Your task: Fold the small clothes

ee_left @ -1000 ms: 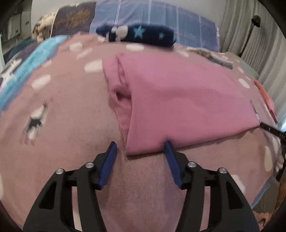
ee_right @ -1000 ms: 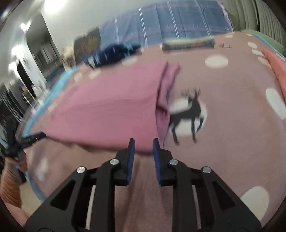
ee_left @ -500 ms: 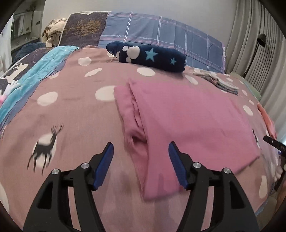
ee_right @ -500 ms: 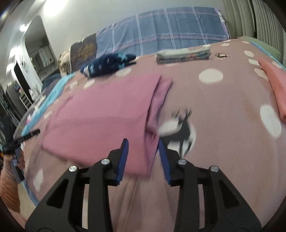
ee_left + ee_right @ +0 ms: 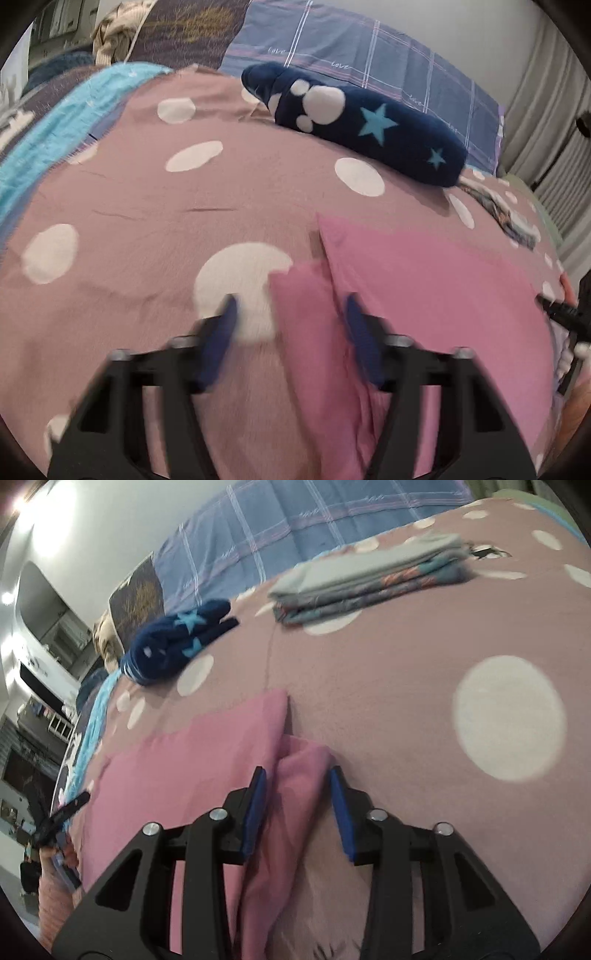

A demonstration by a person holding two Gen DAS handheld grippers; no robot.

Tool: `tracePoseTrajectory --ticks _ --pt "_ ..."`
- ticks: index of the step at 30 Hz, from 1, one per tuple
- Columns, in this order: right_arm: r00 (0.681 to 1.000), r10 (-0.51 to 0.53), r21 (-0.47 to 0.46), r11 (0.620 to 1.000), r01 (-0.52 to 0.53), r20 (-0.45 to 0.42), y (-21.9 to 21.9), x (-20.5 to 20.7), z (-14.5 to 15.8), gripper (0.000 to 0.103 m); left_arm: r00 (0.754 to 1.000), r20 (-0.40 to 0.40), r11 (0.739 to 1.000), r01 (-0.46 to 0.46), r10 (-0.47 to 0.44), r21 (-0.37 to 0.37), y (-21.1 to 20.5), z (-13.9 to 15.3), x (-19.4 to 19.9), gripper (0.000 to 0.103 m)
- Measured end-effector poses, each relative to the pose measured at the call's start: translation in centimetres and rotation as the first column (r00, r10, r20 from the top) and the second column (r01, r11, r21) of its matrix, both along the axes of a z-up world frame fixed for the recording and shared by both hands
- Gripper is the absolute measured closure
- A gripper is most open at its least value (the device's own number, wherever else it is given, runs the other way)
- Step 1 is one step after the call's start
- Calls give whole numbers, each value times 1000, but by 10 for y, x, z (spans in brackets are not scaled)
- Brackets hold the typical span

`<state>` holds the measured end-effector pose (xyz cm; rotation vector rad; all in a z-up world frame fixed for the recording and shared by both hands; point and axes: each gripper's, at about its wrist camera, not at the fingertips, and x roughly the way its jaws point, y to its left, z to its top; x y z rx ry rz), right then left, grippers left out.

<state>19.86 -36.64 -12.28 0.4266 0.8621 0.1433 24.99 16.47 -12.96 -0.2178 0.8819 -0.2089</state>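
Pink garment [image 5: 424, 295] lies flat, partly folded, on the bed.

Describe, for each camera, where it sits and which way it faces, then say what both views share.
Left wrist: on the left gripper, looking down along its own closing jaws, which straddle the pink garment's left fold, toward the pillows.
Right wrist: on the right gripper, its own jaws closing around the garment's right fold, facing the folded stack.
Shared: the garment, the navy star-print bundle, the dotted bedspread.
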Motion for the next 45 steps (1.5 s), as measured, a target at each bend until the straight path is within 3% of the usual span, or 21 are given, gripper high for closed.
tracePoseTrajectory --ticks 1,3,6,8,11,13,14,16,18,20,24,25,29,32,36,39,40,42,43,44,45 --pt "999 -6 -11 1000 7 38 1 -2 6 97 1000 -10 999 -1 1 -48 1 -1 9 99" --pt "991 -13 -42 999 19 131 6 -10 21 97 999 25 998 -24 25 -59 1 3 12 99" --pt "1000 13 -184 983 -9 17 14 9 -6 96 998 49 998 -36 34 44 -8 -3 16 100" --pt "1000 9 -121 993 -7 14 5 10 -11 96 999 36 999 -37 37 12 -2 -6 19 100" --pt "996 -77 -134 988 83 49 -8 -8 6 73 996 65 998 -56 56 -4 8 3 11 100" --pt "997 -63 -129 989 69 52 -13 -22 12 73 993 90 997 -80 79 10 13 13 -2 99" --pt "998 -48 -120 991 53 46 -15 -29 13 73 992 105 997 -74 72 17 10 20 -10 92" --pt "999 -27 -126 992 31 32 -16 -40 14 73 988 152 999 -7 0 46 -11 39 -30 82" --pt "1000 -7 -133 991 11 24 -15 -49 15 73 964 191 982 170 -183 86 -62 62 -60 77" --pt "1000 4 -109 994 -2 18 -16 -50 16 73 916 208 938 321 -343 133 -116 73 -89 67" --pt "999 45 -13 999 -45 -5 -22 -46 15 73 762 184 781 580 -621 234 -233 69 -156 64" --pt "998 58 -3 998 -58 -11 -23 -44 15 73 711 169 726 632 -682 270 -261 63 -173 63" --pt "993 113 -15 993 -113 -22 -26 -38 18 70 560 122 556 725 -820 406 -337 37 -219 48" --pt "988 152 -1 988 -152 -20 -29 -32 17 67 505 84 478 731 -859 488 -370 20 -233 45" --pt "982 190 26 982 -189 -16 -28 -17 9 64 500 47 437 704 -865 559 -393 3 -236 44" --pt "976 217 45 975 -215 -24 -22 -1 1 62 525 36 463 715 -850 524 -397 2 -227 45" --pt "972 232 46 972 -231 -25 -18 6 -2 62 535 38 475 713 -844 515 -396 5 -224 51" --pt "969 246 29 969 -246 -18 -11 14 -4 64 550 33 493 719 -835 490 -396 4 -219 76" --pt "970 243 6 970 -243 -13 -8 17 -5 70 557 31 501 719 -830 482 -396 3 -217 96" --pt "973 229 -16 973 -229 -5 -6 20 -3 98 557 35 507 726 -830 465 -395 4 -215 96" --pt "977 214 -5 977 -214 13 -7 21 -1 97 546 53 512 743 -836 432 -390 7 -213 97"
